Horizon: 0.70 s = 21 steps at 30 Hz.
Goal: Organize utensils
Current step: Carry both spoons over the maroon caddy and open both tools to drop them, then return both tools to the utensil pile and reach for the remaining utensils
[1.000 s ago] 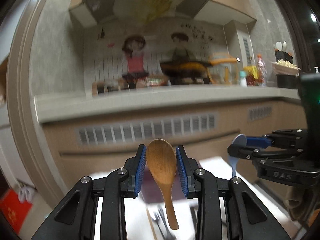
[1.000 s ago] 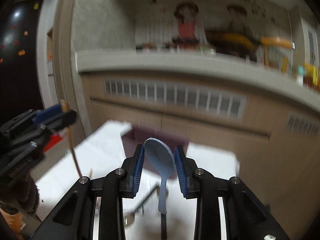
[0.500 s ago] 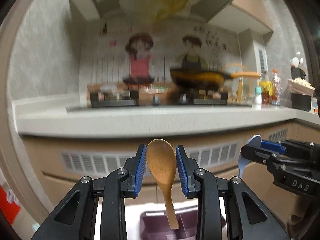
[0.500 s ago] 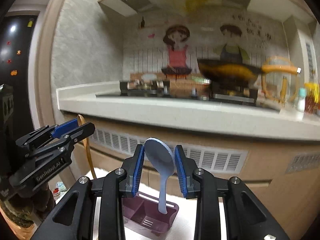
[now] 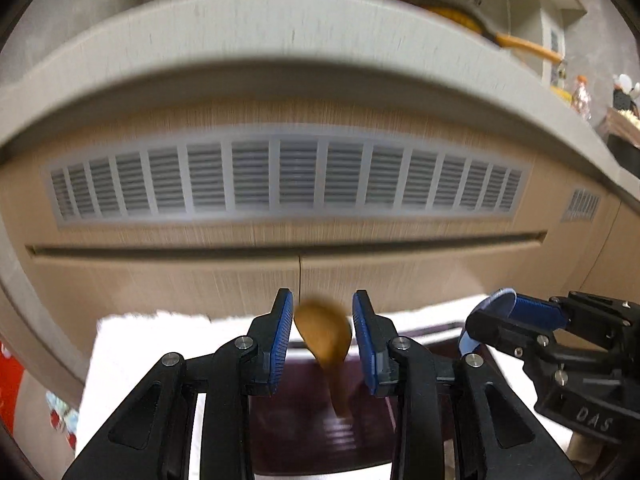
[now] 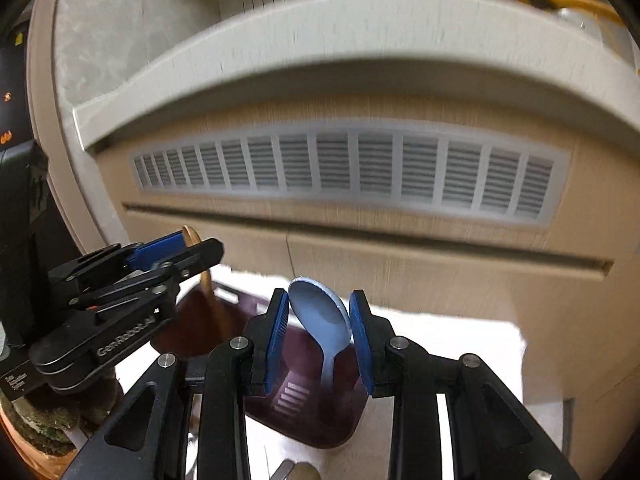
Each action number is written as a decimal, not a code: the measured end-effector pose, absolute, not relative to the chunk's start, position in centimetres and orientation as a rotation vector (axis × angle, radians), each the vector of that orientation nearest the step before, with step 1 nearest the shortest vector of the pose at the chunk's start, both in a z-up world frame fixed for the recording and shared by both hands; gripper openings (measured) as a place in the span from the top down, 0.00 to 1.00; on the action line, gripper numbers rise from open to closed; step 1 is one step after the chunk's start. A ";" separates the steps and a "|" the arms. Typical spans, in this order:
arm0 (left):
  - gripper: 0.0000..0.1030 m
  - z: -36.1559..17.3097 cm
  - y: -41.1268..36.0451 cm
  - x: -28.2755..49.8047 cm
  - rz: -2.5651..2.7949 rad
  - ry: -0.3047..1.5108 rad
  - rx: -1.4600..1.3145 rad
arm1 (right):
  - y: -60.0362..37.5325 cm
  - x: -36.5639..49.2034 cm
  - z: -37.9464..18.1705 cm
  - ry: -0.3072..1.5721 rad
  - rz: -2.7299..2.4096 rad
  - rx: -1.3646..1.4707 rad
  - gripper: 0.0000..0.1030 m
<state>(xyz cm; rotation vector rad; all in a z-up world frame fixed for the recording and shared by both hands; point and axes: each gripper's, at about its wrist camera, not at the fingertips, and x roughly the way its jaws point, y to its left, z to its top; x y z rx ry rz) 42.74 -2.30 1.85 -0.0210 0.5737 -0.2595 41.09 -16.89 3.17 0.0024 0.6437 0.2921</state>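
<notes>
A wooden spoon point(image 5: 324, 336) hangs bowl up between the blue pads of my left gripper point(image 5: 322, 302). The jaws are opening; the spoon is blurred, sits low between them and shows small gaps at both pads. Its handle points down into a dark purple utensil caddy point(image 5: 304, 440). My right gripper point(image 6: 319, 300) is shut on a light blue spoon point(image 6: 324, 320), bowl up, handle reaching down over the same caddy point(image 6: 320, 420). In the right wrist view the left gripper point(image 6: 176, 252) stands at the left over the caddy's far side, with the wooden spoon point(image 6: 208, 288) hanging from it.
The caddy rests on a white cloth point(image 5: 132, 344) in front of a wooden cabinet with a grey vent grille point(image 5: 288, 176) under a pale counter edge point(image 6: 360, 28). Metal utensils point(image 6: 296, 472) lie on the cloth near the bottom edge. The right gripper point(image 5: 516, 312) is close on the right.
Both grippers have moved forward and down, so the caddy now lies right under their tips. The wooden spoon has slipped lower between the left jaws, which stand wider.
</notes>
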 end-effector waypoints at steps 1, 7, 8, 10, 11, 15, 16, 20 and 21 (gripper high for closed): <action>0.61 1.5 -2.3 42.8 -0.260 0.586 -0.027 | -16.8 41.1 2.7 0.662 0.298 -0.002 0.71; 0.25 2.4 -1.1 41.0 -0.231 0.523 -0.049 | -17.2 39.9 1.6 0.679 0.281 -0.004 0.51; 0.25 2.9 -0.8 40.5 -0.223 0.512 -0.043 | -17.3 39.5 1.8 0.669 0.272 -0.009 0.51; 0.25 3.8 0.2 39.5 -0.203 0.507 -0.037 | -17.5 38.6 2.2 0.651 0.261 -0.023 0.51; 0.25 4.1 0.8 38.9 -0.193 0.509 -0.035 | -17.4 38.1 2.4 0.644 0.257 -0.034 0.51; 0.24 3.9 3.2 36.0 -0.120 0.538 -0.016 | -16.5 35.9 2.8 0.624 0.253 -0.086 0.48; 0.24 3.6 4.0 35.1 -0.102 0.546 -0.015 | -16.2 35.1 2.6 0.621 0.253 -0.101 0.47; 0.24 1.2 6.8 31.4 -0.047 0.594 -0.012 | -14.9 33.0 1.7 0.633 0.267 -0.139 0.47; 0.24 0.6 7.3 30.6 -0.037 0.605 -0.011 | -14.7 32.5 1.4 0.638 0.274 -0.147 0.47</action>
